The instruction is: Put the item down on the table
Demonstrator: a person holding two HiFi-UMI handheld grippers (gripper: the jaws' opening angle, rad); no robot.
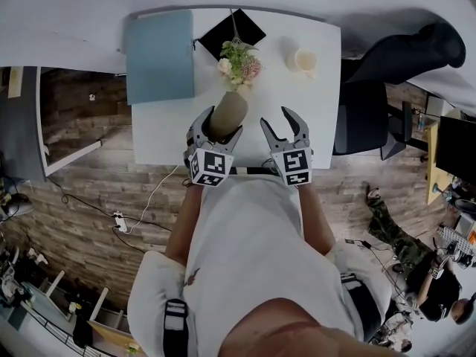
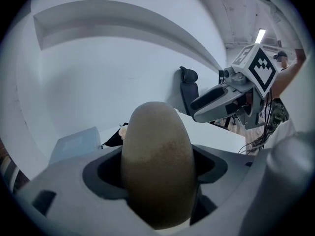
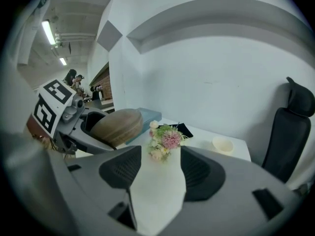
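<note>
On the white table point(image 1: 163, 136) ahead of me lie a blue-grey folder point(image 1: 159, 54) at the left, a black square mat point(image 1: 230, 30) at the far edge, a small bouquet of pink and cream flowers point(image 1: 239, 62) and a cream cup point(image 1: 304, 60) to the right. A black office chair point(image 1: 372, 103) stands at the table's right side. The bouquet lies closest, just beyond the tip of what I carry.

My left gripper point(image 1: 221, 125) has its jaws clamped on a brown egg-shaped item point(image 1: 227, 112), smooth, matt and faintly speckled. The item is over the near part of the table; I cannot tell whether it touches the top. Its long axis runs along the jaws, rounded end pointing away from me towards the flowers.

My right gripper point(image 1: 277, 121) is beside it, jaws slightly apart and empty.
</note>
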